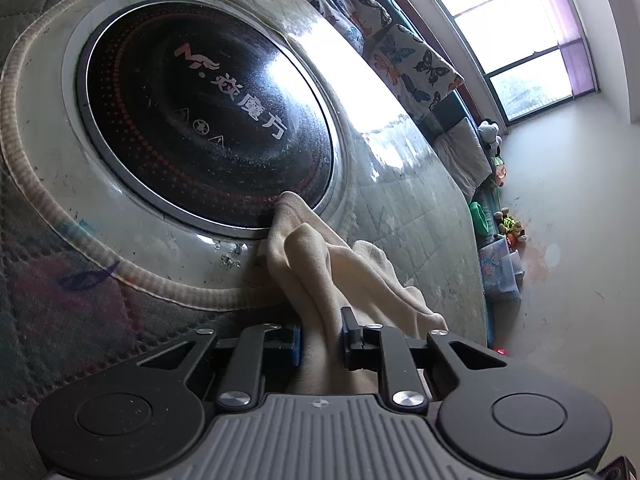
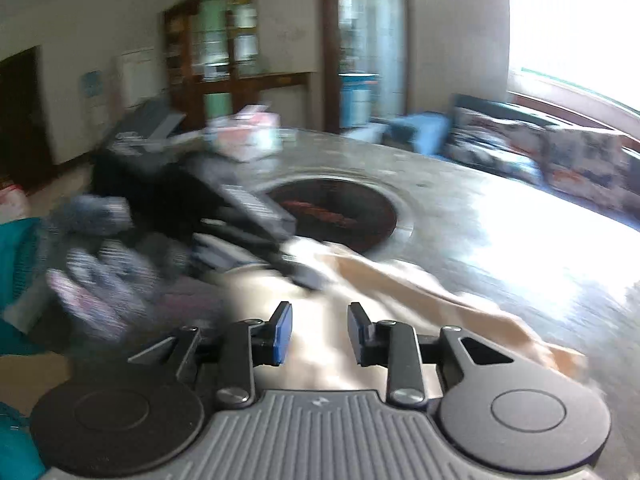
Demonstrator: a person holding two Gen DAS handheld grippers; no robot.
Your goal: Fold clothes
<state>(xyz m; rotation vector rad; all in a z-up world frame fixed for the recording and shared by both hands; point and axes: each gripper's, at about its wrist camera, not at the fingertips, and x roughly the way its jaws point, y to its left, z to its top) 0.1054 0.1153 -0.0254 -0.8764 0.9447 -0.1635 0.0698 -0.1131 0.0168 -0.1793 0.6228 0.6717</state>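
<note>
Left gripper (image 1: 322, 334): black linkage arms with blue pads, narrowed onto a bunched fold of cream cloth (image 1: 320, 264), soft and matte, which rises in rounded ridges from between the pads and reaches the steel rim of the round black glass hob (image 1: 200, 116) sunk in the desk (image 1: 400, 200). Desk cover is quilted, glossy under window (image 1: 516, 24) glare, with a ribbed ring around the hob. Butterfly-print cushions (image 1: 404, 52) lie beyond.

Right gripper (image 2: 319, 332): pads parted, nothing between them, above the same cloth (image 2: 400, 280) spread flat; view blurred. A gloved hand (image 2: 108, 264) holds the left gripper (image 2: 256, 216) over the cloth.
</note>
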